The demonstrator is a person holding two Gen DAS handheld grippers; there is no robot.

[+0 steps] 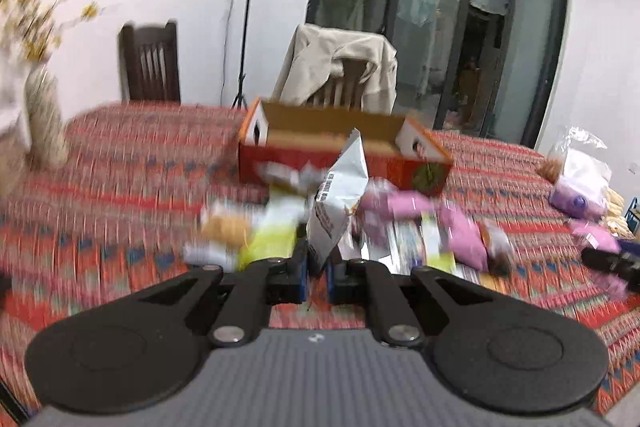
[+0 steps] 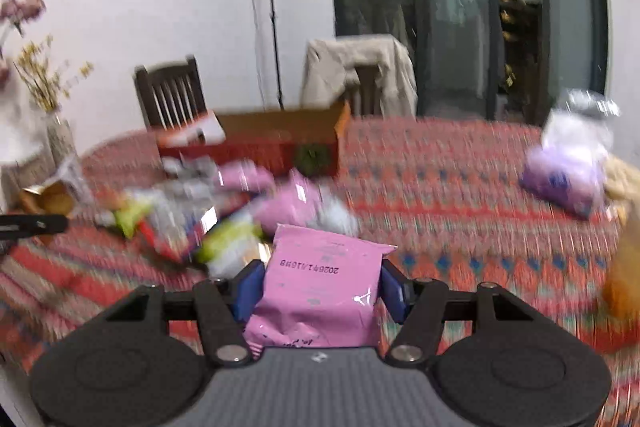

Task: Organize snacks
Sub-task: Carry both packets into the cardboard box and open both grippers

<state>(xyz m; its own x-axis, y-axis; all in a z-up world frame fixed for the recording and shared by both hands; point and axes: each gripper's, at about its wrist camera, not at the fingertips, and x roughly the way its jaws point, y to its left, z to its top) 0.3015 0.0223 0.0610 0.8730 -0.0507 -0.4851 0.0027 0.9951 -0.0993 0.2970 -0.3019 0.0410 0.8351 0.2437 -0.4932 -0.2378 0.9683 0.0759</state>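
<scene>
Snack pile (image 1: 280,223): motion-blurred, single packets and labels unreadable.
Box (image 1: 340,147): contents hidden behind its front wall.
Pink packet (image 2: 320,287): lower end hidden behind gripper body.
Orange object (image 2: 624,287): blurred, cut by right edge, unidentifiable.

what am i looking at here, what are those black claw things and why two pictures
Each black claw is a hand-held gripper with a camera on it looking along its fingers; a person holds one in each hand. One picture is from the left gripper, shut on a silver snack packet. The other is from the right gripper, clamped on a pink packet. Ahead, on a table with a red patterned cloth, lie a heap of loose snack packets and an open red cardboard box.
</scene>
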